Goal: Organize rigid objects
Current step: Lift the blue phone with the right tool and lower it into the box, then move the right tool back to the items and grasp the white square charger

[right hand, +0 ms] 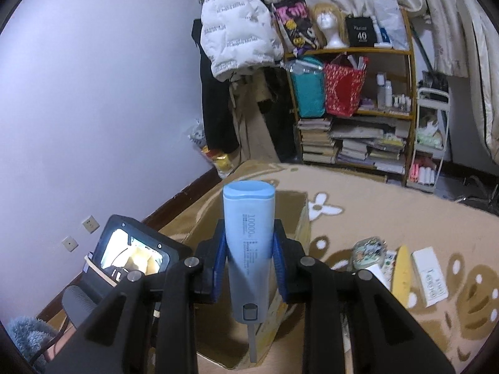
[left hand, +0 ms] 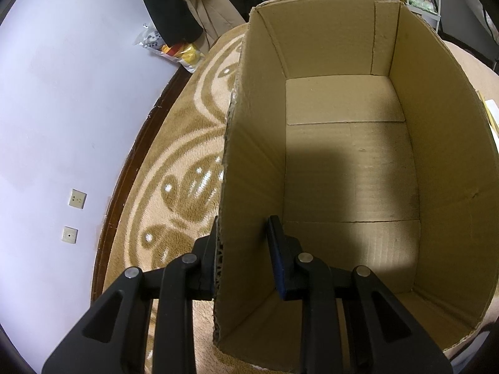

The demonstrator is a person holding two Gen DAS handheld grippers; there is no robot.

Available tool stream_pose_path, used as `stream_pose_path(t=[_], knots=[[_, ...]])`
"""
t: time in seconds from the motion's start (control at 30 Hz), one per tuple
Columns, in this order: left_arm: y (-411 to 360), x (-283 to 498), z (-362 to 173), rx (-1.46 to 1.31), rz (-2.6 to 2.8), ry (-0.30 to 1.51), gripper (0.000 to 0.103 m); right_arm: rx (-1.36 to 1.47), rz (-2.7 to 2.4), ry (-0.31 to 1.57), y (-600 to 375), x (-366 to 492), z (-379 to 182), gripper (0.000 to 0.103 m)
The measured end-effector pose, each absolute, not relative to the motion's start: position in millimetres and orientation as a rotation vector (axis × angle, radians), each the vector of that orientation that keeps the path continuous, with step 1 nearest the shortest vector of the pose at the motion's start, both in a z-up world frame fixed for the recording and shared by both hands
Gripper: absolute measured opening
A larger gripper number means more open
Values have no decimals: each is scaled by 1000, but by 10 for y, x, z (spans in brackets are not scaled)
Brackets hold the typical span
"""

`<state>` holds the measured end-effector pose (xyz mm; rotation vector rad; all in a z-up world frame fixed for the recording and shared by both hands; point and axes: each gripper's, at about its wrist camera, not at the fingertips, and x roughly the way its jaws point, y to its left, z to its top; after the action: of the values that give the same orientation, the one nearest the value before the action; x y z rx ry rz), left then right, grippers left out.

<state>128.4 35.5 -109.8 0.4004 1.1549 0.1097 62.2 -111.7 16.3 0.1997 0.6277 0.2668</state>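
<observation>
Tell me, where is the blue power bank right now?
The power bank is in the right wrist view, clamped upright between the right gripper's fingers, held above the cardboard box on the rug.

- The left tool (left hand: 246, 249) is tipped downward, and its two black fingers straddle the left wall of the cardboard box (left hand: 443, 155).
- Its left finger (left hand: 209, 258) lies against the outer face of that wall; its right finger, with a blue pad (left hand: 276, 258), stands inside and apart from the wall, so the jaws are parted.
- The right tool (right hand: 249, 258) is aimed forward, roughly level, and its blue-padded fingers (right hand: 220, 258) are closed against both sides of a light blue power bank (right hand: 248, 233).
- The power bank stands up between the fingers, its rounded end well past the tips.
</observation>
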Motion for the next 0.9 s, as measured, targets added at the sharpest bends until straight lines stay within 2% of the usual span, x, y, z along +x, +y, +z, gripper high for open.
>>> stream_pose_path(t=[0.47,0.6,0.63,0.7,0.73,0.77,0.9], knots=[[355,1288,-1161,403,94,1179,24,331,282,793,-1239,948,-331,30],[373,1299,-1161,395,93,1180,23,301,267,762,-1215,911,-311,33],[384,1305,-1160,382,83,1185,22,286,264,754,-1216,898,-280,38],[391,1313,-1149,378,88,1182,21,256,244,746,-1242,876,-218,55],[392,1313,-1142,382,85,1179,21,230,213,736,-1266,846,-187,67],[391,1316,-1134,382,85,1178,21,210,191,729,-1274,830,-160,73],[362,1310,-1110,387,81,1177,21,187,142,751,-1421,807,-149,78]])
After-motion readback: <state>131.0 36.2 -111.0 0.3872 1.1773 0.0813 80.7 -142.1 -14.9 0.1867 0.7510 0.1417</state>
